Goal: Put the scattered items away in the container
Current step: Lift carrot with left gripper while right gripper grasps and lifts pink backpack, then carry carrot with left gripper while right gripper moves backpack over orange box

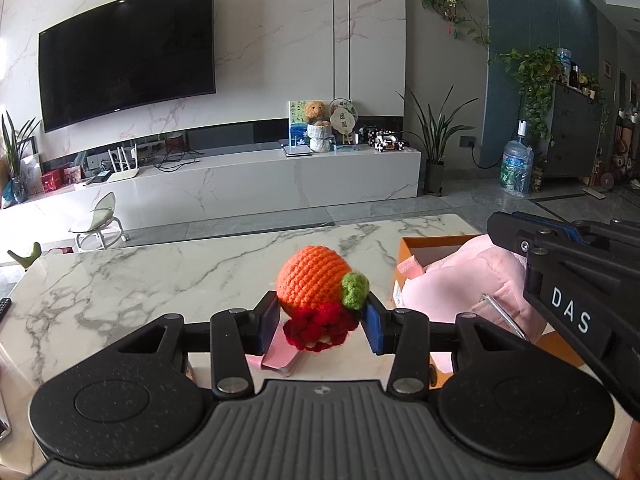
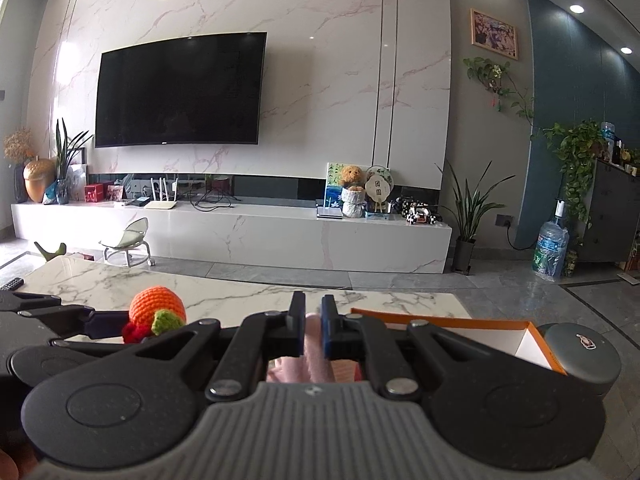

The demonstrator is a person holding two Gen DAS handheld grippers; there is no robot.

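My left gripper point(image 1: 322, 322) is shut on a crocheted orange fruit point(image 1: 314, 282) with a green leaf and a dark red yarn part, held above the marble table point(image 1: 160, 276). The fruit also shows in the right wrist view point(image 2: 158, 306). My right gripper point(image 2: 312, 330) is shut on a pink plush toy point(image 2: 314, 350), which shows large and pink in the left wrist view point(image 1: 468, 292), over the orange cardboard box point(image 1: 432, 246). The box's open white inside shows to the right in the right wrist view point(image 2: 532, 344).
A pink flat item point(image 1: 280, 358) lies on the table under my left gripper. A remote point(image 1: 4, 306) lies at the table's left edge. A round grey stool point(image 2: 580, 354) stands beyond the box. A TV wall and low cabinet stand behind.
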